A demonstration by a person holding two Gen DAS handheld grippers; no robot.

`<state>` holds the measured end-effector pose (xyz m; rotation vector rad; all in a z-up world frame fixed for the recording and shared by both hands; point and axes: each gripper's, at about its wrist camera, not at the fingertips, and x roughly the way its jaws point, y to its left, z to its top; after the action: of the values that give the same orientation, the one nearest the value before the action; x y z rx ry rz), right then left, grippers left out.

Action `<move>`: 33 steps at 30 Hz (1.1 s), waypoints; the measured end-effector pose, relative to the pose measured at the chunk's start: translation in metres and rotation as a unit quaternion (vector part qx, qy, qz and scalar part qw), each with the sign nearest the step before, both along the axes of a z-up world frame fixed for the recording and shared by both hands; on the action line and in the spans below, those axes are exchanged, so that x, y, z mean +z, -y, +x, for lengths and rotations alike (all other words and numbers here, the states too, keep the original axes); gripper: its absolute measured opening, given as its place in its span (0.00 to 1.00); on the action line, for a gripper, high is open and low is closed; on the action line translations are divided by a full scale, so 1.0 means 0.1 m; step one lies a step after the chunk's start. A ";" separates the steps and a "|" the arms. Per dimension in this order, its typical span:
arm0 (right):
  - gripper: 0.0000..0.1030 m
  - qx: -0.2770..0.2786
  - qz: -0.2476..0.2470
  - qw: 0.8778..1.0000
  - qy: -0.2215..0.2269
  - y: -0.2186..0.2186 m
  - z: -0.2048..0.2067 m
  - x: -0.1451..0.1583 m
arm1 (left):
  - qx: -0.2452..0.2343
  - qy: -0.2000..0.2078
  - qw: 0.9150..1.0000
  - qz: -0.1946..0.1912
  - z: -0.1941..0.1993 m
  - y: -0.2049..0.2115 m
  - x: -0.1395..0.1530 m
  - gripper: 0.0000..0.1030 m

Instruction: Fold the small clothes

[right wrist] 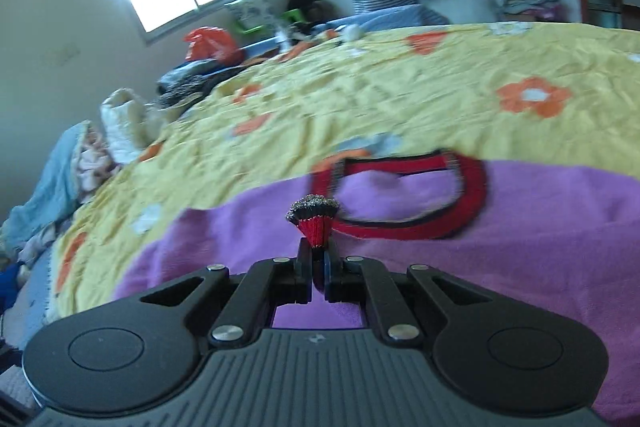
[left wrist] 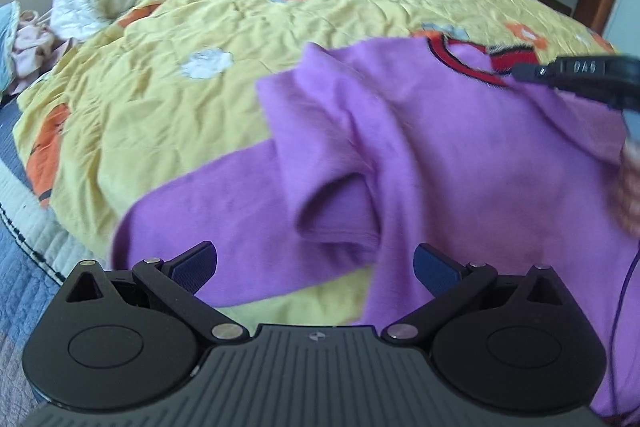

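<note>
Purple sweater on the yellow bedspread, pinched at its collar.

Left view: the left gripper [left wrist: 316,269] stands wide open with nothing between its fingers; the purple sweater [left wrist: 420,163] lies just ahead of them on the yellow bedspread [left wrist: 168,99], one sleeve folded across. Right view: the right gripper [right wrist: 317,259] is clamped tight on the sweater's red collar [right wrist: 400,227], which bunches up past the fingertips.

Yellow flowered bedspread [left wrist: 248,27] covers the bed, creased all over; the purple top [left wrist: 440,155] lies on it, crumpled clothes [left wrist: 80,7] heaped at its far-left edge.
</note>
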<state>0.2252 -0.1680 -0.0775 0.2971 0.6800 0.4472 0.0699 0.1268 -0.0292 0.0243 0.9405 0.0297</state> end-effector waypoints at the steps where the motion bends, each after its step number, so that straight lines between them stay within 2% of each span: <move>1: 0.05 0.006 0.003 1.000 -0.001 -0.06 -0.02 0.02 | 0.004 0.003 1.000 0.000 0.01 -0.03 0.03 1.00; 8: 0.05 0.054 0.007 0.999 -0.006 -0.58 -0.02 0.00 | 0.012 0.015 1.000 0.004 0.00 -0.07 0.13 1.00; 12: 0.05 0.066 -0.014 0.998 -0.012 -0.84 0.01 -0.10 | 0.013 0.017 1.000 0.009 -0.01 -0.05 0.14 1.00; 20: 0.07 0.067 -0.043 0.996 -0.027 -1.08 0.04 -0.30 | 0.015 0.021 1.000 0.008 0.01 -0.11 0.15 1.00; 24: 0.08 0.066 -0.057 0.996 -0.022 -1.17 0.02 -0.34 | 0.019 0.015 1.000 0.005 0.02 -0.13 0.12 1.00; 27: 0.08 0.074 -0.088 0.993 -0.009 -1.25 -0.01 -0.34 | 0.018 0.013 1.000 0.006 0.02 -0.12 0.11 1.00; 28: 0.12 0.082 -0.099 0.992 -0.006 -1.26 -0.04 -0.32 | 0.016 0.014 1.000 0.006 0.01 -0.11 0.12 1.00; 29: 0.21 0.088 -0.104 0.991 -0.008 -1.24 -0.07 -0.28 | 0.014 0.016 1.000 0.005 0.01 -0.10 0.13 1.00; 30: 0.39 0.092 -0.102 0.990 -0.010 -1.18 -0.11 -0.22 | 0.013 0.020 1.000 0.005 0.01 -0.09 0.14 1.00; 32: 0.60 0.092 -0.083 0.992 0.025 -0.87 -0.28 -0.04 | 0.013 0.024 1.000 0.004 0.01 -0.08 0.17 1.00; 33: 0.63 0.086 -0.087 0.991 0.051 -0.68 -0.38 0.04 | 0.012 0.024 1.000 0.001 0.02 -0.08 0.17 1.00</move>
<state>0.1873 -0.0999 -0.0731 0.0506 0.6420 0.5600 0.0724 0.1344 -0.0118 0.0137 0.8922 0.0532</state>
